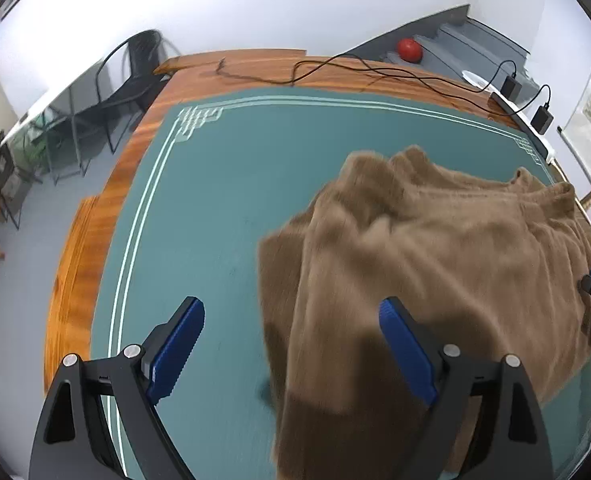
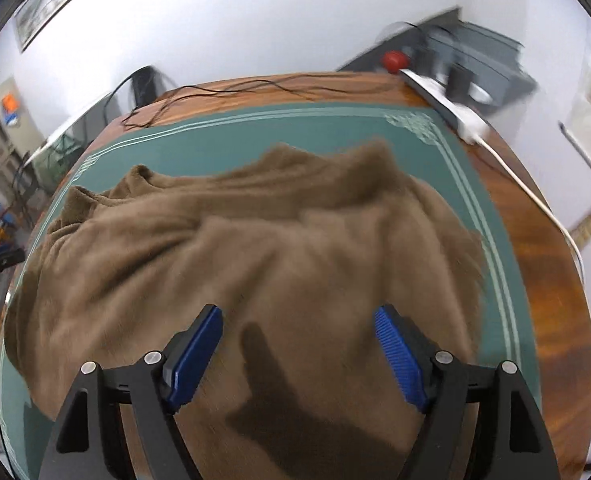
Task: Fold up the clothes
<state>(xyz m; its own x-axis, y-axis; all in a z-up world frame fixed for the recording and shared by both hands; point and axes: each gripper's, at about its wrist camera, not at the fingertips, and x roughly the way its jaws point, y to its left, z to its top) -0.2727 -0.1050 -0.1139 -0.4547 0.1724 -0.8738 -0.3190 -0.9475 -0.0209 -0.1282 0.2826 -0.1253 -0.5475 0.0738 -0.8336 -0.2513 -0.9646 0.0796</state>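
On the far left the wooden table (image 1: 95, 240) shows its bare edge, and a green mat (image 1: 215, 184) with white border lines covers most of it. The left gripper (image 1: 291, 344) hangs over the left part of the mat with its blue fingers (image 1: 179, 344) wide apart and nothing between them; one finger is above the green, the other above the cloth. The brown garment (image 1: 435, 248) lies crumpled on the right half of the mat, reaching to its right and near edges. More to the right, the right gripper (image 2: 297, 356) is above the near part of the garment, fingers also apart, holding no fabric.

I think the risk is this: the garment is bunched, with several layers and ridges, so a grip here may take two layers or only a loose fold, and the fold would come out crooked. Cloth near the right edge could also slide off the mat.

Sleeves, collar and hem cannot be told apart, because the cloth is blurred. The near border of the garment is cut off behind the grippers.
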